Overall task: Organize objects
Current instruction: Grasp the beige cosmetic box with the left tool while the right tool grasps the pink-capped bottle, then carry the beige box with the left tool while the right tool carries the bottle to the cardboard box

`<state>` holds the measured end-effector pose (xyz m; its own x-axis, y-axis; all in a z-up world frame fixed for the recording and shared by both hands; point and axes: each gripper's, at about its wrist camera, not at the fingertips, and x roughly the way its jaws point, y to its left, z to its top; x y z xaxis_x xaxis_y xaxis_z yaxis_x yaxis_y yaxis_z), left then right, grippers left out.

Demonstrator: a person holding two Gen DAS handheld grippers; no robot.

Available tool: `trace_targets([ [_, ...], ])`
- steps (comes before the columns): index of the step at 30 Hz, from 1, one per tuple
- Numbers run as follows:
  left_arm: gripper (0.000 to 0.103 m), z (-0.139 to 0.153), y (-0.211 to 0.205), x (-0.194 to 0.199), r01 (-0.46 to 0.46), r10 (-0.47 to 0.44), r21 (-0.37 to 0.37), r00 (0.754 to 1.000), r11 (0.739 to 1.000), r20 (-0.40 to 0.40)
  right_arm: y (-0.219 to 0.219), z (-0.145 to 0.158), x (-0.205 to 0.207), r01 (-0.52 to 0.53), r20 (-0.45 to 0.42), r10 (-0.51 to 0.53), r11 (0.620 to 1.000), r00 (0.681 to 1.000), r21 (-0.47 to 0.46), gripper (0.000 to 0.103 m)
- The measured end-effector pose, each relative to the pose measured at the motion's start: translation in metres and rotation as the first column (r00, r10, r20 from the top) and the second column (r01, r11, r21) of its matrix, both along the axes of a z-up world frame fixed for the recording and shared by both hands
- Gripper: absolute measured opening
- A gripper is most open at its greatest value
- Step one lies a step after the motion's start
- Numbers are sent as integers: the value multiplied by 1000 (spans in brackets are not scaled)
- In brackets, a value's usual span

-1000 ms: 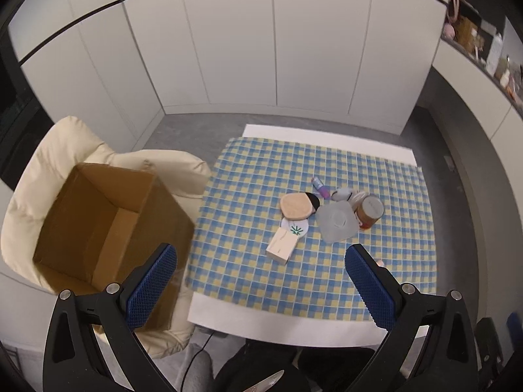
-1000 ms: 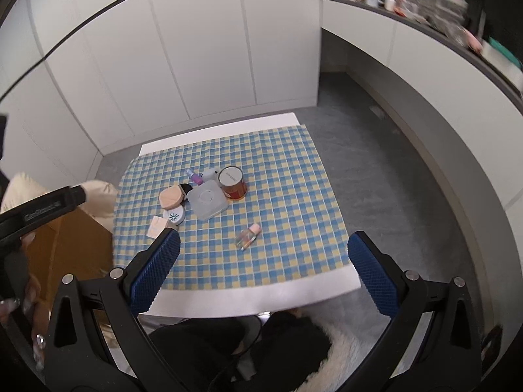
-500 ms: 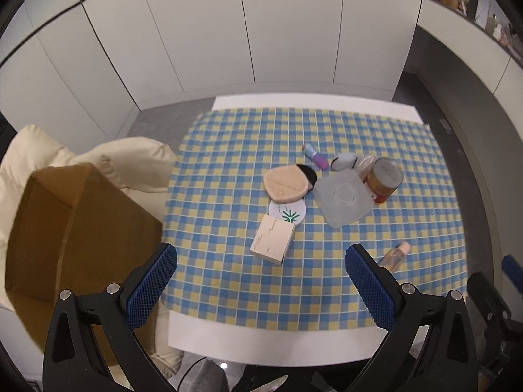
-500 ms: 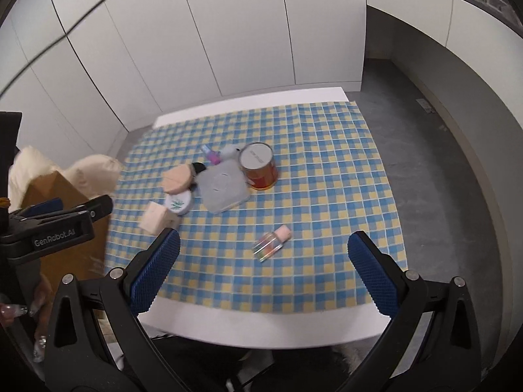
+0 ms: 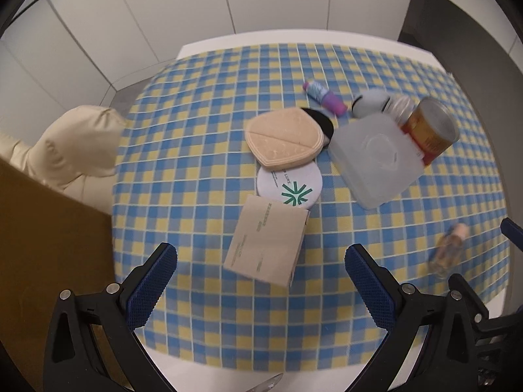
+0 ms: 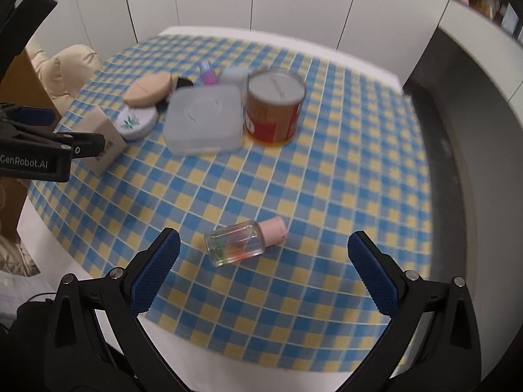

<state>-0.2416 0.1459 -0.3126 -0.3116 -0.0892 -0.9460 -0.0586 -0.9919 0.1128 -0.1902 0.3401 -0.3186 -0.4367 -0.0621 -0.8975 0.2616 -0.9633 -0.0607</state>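
A checked cloth (image 5: 196, 150) covers the table. On it lie a tan carton (image 5: 266, 245), a white round compact (image 5: 289, 186), a peach puff case (image 5: 282, 137), a frosted square box (image 5: 376, 156), an orange can (image 5: 428, 130) and a purple tube (image 5: 323, 96). My left gripper (image 5: 260, 285) is open just above and short of the carton. My right gripper (image 6: 261, 271) is open, close over a small clear bottle with a pink cap (image 6: 245, 241). The can (image 6: 274, 107) and frosted box (image 6: 204, 117) lie beyond it.
A brown cardboard box (image 5: 49, 254) stands left of the table on a cream cushioned chair (image 5: 75, 143). White cabinet doors (image 5: 196, 6) run behind. The left gripper's body (image 6: 42, 150) reaches in at the left of the right wrist view. A grey counter (image 6: 474, 75) curves at the right.
Both grippers have come down and forward toward the table. The left one now hangs over the tan carton, the right one over the small bottle. Both stay open.
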Motion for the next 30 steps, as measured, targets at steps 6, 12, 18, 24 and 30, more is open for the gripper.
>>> trace_targets([
  [6,103,-33,-4,-16,1,-2,21,999,1000,45,-7,-34,-5,-9,36,6,996,999,93,103],
  [12,99,-51,-9,-24,-3,2,16,999,1000,48,-7,-39,0,-21,-3,22,992,1000,123,98],
  [18,55,-48,-14,-24,0,-2,105,1000,995,21,6,-35,-2,42,20,-43,998,999,37,66],
  [24,44,-43,-9,-16,14,-13,87,1000,996,-7,16,-31,-3,101,33,-101,995,994,20,66],
  [30,44,-39,-14,-7,-38,39,60,999,997,-11,16,-16,-7,143,35,-143,990,989,3,66],
])
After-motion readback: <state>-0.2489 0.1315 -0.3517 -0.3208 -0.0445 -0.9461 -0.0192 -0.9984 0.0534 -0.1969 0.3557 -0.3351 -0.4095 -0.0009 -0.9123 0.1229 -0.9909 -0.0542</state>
